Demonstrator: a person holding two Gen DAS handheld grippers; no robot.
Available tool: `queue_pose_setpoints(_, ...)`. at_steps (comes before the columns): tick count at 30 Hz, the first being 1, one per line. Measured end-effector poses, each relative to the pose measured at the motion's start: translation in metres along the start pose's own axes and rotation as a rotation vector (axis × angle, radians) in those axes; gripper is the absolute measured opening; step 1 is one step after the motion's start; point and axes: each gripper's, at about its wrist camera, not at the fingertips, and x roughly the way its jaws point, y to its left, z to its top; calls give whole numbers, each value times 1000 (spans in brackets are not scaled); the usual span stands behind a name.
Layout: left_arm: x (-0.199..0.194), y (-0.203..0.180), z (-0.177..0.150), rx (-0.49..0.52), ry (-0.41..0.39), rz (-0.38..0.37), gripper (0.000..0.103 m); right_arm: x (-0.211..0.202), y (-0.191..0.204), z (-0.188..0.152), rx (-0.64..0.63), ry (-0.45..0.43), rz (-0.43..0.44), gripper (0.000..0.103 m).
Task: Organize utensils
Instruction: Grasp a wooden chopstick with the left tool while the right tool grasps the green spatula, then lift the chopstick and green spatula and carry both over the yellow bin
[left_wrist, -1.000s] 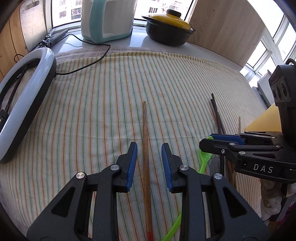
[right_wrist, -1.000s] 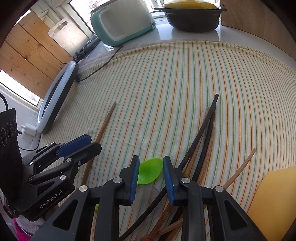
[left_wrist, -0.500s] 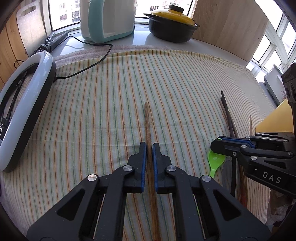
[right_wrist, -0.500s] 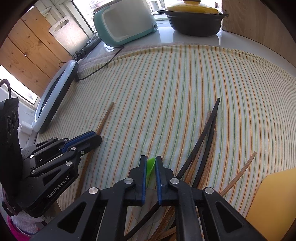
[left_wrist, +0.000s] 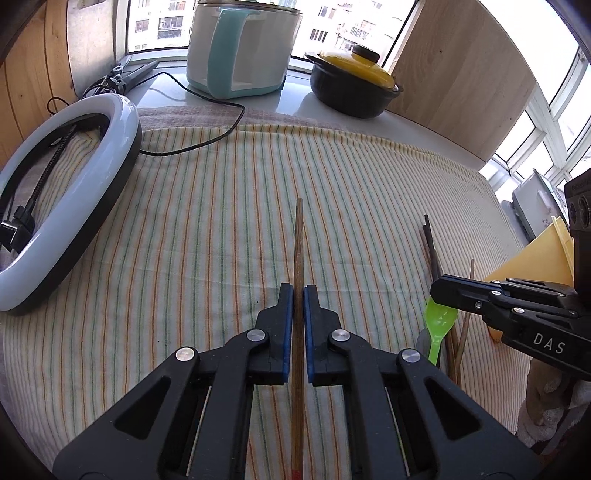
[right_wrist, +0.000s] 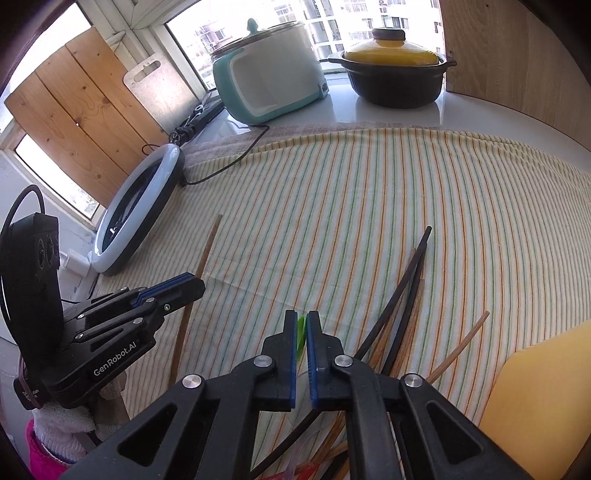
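Now that both sets of jaws have gone from spread to pinching — my left gripper (left_wrist: 299, 291) on the wooden chopstick (left_wrist: 298, 240), my right gripper (right_wrist: 301, 325) on the green spoon (left_wrist: 437, 325) — I have both utensils clamped just above the striped cloth (left_wrist: 221, 221), ready for sorting.

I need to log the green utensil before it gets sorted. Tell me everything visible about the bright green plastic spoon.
The bright green plastic spoon looks glossy and slightly translucent, one piece, with an oval bowl and a narrow handle. The right claw is shut on its bowl, edge-on between the blue pads. The left wrist view shows the handle sloping down toward the dark chopsticks piled on the striped cloth. Its lower end is hidden, so contact there cannot be told.
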Motion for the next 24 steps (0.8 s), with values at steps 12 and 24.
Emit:
queue_pose_setpoints(12,-58,-13,-2,-11,-127,-74,3,-60,16,-6,-93,-151,-11,2)
queue_pose_setpoints(24,-113,-44,-5,43,-246,-130,3,-125,22,-13,-154,-318,-43,1)
